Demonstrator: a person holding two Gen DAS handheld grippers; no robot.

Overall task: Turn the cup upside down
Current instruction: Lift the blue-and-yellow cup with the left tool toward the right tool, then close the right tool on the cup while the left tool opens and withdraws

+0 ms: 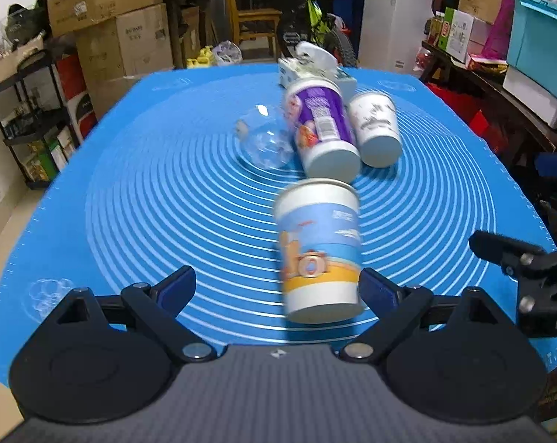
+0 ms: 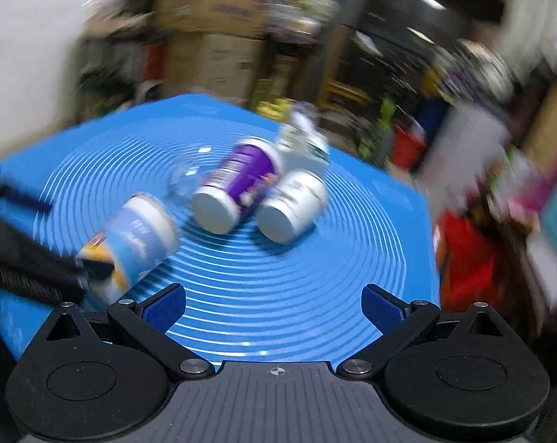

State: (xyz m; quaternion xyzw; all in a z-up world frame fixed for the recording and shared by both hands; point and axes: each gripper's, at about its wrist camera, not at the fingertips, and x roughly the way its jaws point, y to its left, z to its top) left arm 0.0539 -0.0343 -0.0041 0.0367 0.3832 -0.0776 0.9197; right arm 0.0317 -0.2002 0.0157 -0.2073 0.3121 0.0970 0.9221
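Cup (image 1: 321, 249) print blurred, unreadable

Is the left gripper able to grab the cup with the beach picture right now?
Probably yes. The left gripper is open, and the beach cup lies on its side on the blue mat, close by its right finger. Nothing blocks it; shifting a little right should center the cup.

The left wrist view looks forward and slightly down along its hand-held gripper (image 1: 276, 288), low over the blue-matted counter (image 1: 138, 192), close to the blue-banded cup (image 1: 319, 251). The right wrist view, blurred, faces the same counter (image 2: 352, 258) from further right, tilted. Both share that cup (image 2: 138, 236), the purple cup (image 1: 321, 129) (image 2: 238, 184) and the white cup (image 1: 376, 129) (image 2: 291, 206)
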